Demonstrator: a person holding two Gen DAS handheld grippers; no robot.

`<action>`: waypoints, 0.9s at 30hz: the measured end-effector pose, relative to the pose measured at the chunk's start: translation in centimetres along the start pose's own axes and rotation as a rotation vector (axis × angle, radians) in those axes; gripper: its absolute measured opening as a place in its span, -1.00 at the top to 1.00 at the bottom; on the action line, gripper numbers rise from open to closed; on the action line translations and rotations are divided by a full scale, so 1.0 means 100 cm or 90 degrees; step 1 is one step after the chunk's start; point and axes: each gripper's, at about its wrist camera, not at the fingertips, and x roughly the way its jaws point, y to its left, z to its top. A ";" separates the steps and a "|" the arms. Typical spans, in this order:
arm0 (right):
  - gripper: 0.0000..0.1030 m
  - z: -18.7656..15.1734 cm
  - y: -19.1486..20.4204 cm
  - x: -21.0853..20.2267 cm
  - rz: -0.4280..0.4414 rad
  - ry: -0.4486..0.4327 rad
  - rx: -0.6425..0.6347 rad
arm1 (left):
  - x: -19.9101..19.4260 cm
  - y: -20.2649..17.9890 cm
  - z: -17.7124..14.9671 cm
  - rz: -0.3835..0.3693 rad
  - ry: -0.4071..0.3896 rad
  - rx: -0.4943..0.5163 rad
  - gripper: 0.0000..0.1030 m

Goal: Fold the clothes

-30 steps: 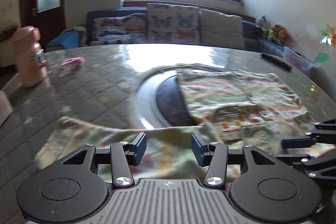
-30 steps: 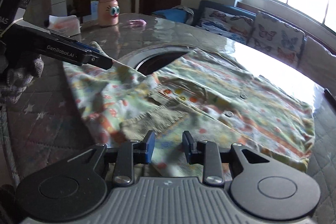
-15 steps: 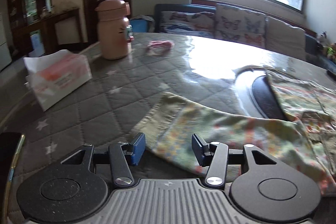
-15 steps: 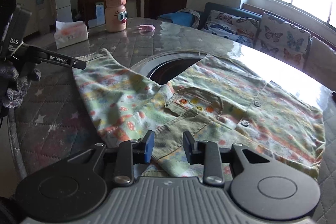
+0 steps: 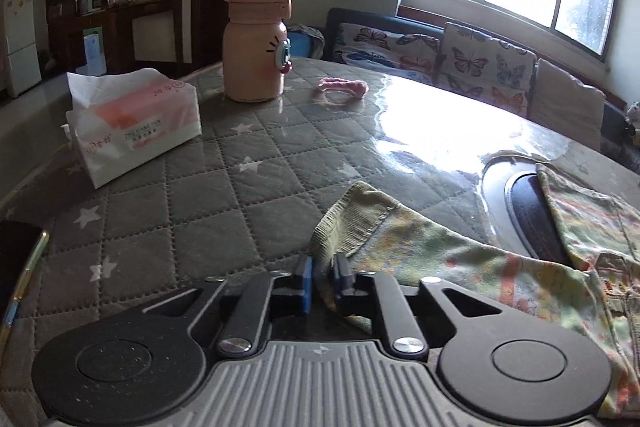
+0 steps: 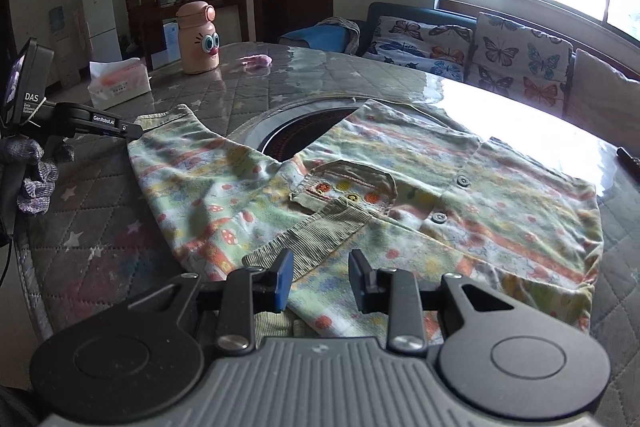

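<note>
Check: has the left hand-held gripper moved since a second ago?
Yes. The left hand-held gripper moved along the sleeve to its cuff, toward the tissue pack.

Count on the worktop (image 6: 320,75)
One shirt (image 6: 400,187), one pink bottle (image 6: 198,39), one tissue pack (image 6: 120,83), one pink ring (image 6: 258,60), two hand-held grippers (image 6: 320,279) (image 5: 322,283)

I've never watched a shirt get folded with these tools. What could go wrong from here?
The left gripper pinches only the edge of the sleeve cuff, so it might slip free when lifted. The shirt partly lies over the dark round recess in the table, so cloth could sag in.
</note>
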 end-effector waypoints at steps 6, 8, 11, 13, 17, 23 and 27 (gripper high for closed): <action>0.42 -0.002 -0.016 -0.014 -0.022 -0.015 0.039 | -0.033 -0.033 0.017 -0.105 -0.037 0.019 0.84; 0.42 -0.004 -0.024 -0.019 -0.032 -0.020 0.057 | -0.047 -0.056 0.024 -0.161 -0.052 0.041 0.84; 0.42 -0.007 -0.040 -0.028 -0.048 -0.032 0.097 | -0.065 -0.094 0.030 -0.253 -0.064 0.071 0.84; 0.42 -0.011 -0.048 -0.034 -0.059 -0.040 0.114 | -0.075 -0.123 0.032 -0.312 -0.068 0.094 0.84; 0.42 -0.022 -0.067 -0.048 -0.088 -0.055 0.150 | -0.085 -0.177 0.029 -0.422 -0.052 0.128 0.84; 0.42 -0.040 -0.096 -0.067 -0.119 -0.067 0.219 | -0.084 -0.245 0.006 -0.513 0.004 0.181 0.84; 0.42 -0.051 -0.114 -0.079 -0.136 -0.075 0.267 | -0.074 -0.275 -0.015 -0.536 0.054 0.228 0.83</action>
